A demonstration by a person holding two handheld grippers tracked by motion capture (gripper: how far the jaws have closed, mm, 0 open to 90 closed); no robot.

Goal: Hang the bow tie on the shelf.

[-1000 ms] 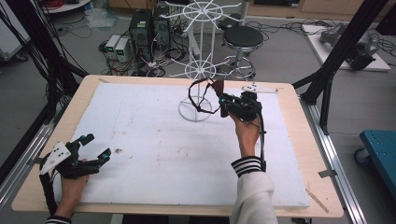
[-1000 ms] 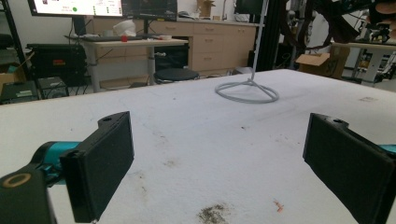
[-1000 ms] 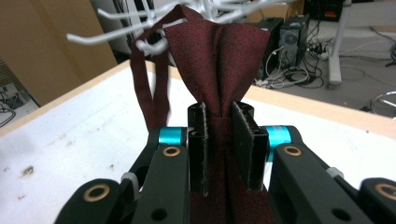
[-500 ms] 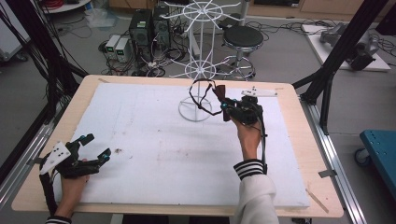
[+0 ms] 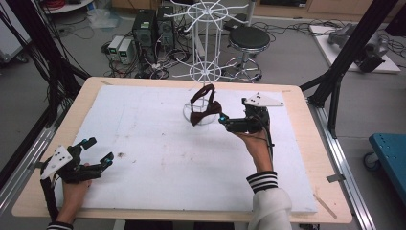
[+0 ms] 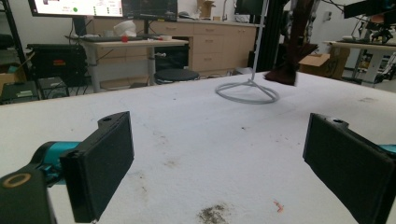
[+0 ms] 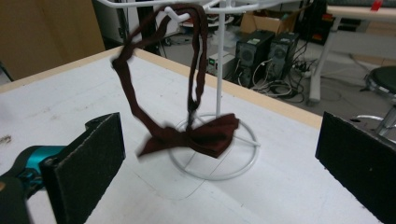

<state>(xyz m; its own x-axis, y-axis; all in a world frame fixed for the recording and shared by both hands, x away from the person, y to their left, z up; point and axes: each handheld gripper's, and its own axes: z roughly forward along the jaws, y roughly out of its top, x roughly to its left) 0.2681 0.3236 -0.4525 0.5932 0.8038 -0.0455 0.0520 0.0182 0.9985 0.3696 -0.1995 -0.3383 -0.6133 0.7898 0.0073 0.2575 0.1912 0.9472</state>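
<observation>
Two claws are spread wide: your left claw (image 5: 98,152) rests idle near the counter (image 5: 158,163) corner, holding nothing. Further right, the dark red bow tie (image 5: 203,114) hangs by its strap from a hook of the white wire rack (image 5: 207,72), low over the base ring. Your right claw (image 5: 224,120) sits just beside it, jaws parted (the hanging step looks done). Next, draw that hand back without snagging the strap.

Grey floor, black stool (image 5: 250,38), computer towers (image 5: 144,28).
</observation>
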